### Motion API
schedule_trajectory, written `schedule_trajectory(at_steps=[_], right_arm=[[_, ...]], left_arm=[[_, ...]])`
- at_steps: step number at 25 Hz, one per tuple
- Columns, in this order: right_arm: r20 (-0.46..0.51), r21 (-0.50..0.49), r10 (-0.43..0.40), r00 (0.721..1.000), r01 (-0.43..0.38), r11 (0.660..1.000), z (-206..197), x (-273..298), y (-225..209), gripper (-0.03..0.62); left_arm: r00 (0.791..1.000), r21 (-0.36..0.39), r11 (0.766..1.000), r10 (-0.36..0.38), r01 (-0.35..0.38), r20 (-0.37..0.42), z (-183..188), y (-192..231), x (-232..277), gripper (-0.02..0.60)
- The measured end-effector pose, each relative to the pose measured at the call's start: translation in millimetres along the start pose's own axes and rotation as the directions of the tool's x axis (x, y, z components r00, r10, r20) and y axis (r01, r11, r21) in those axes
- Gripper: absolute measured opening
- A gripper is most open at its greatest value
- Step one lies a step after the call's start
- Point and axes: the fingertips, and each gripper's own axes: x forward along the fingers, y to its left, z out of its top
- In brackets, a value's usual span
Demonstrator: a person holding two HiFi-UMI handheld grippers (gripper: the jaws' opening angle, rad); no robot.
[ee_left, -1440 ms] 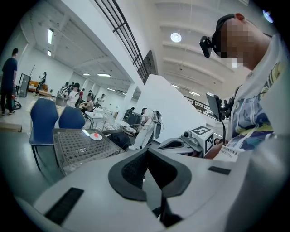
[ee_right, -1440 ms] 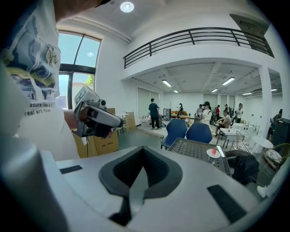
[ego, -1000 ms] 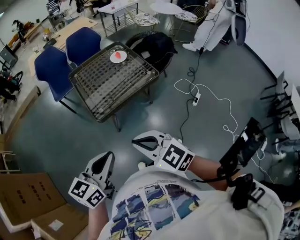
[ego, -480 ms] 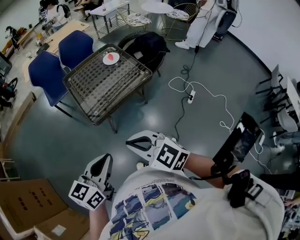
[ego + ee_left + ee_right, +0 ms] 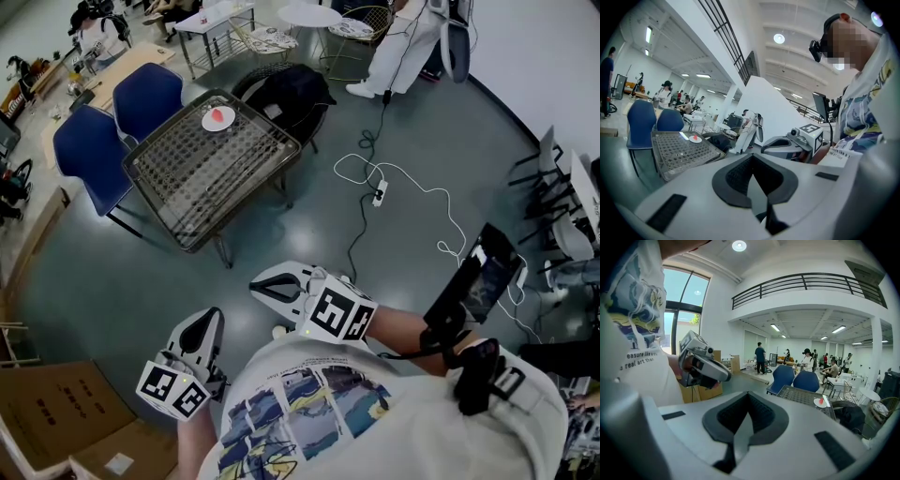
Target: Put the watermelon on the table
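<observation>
Watermelon (image 5: 217,115) showed as a small red wedge on a white plate (image 5: 208,123), and the plate stood at the far corner of the desk (image 5: 202,164), the corner nearest the two blue chairs (image 5: 141,94). So the piece already rested above the desk top, though on the plate and not on the perforated surface itself. That layout would fit a slice already brought to the desk on its plate, and equally one meant to come off the plate onto the bare top.

It was too small in every view to tell real fruit from a model. Judged by its size it would be light. If real, the flesh would be soft, wet and easy to bruise or let slip, so the firmer part low down by the rind, pinched gently across the two flat sides, looked the safest place to hold it.

Both tools were well apart from the desk, held close to the person's chest above the grey floor. The left hand-held gripper (image 5: 214,317) had its jaws clenched together with nothing between them. The right hand-held gripper (image 5: 262,286) looked the same, pads meeting on nothing. A white cable (image 5: 412,187) trailed across the floor between the person and the desk's right side.
</observation>
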Motion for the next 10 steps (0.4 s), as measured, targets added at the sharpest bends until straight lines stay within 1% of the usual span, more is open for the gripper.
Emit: schedule_trajectory(at_steps=[5,10], right_arm=[[-0.005,-0.002,0.001,1.0,-0.001,1.0,-0.2,1.1,-1.3,0.011],[0.002,-0.015,0.005,1.0,-0.005,1.0,7.8,4.4,3.1,0.01]], left_arm=[[1.0,0.002,1.0,-0.004,0.004,-0.002,-0.5,0.8,2.2,0.009],[1.0,0.003,1.0,-0.002,0.002,-0.002,-0.2,2.3,-4.0,0.009]])
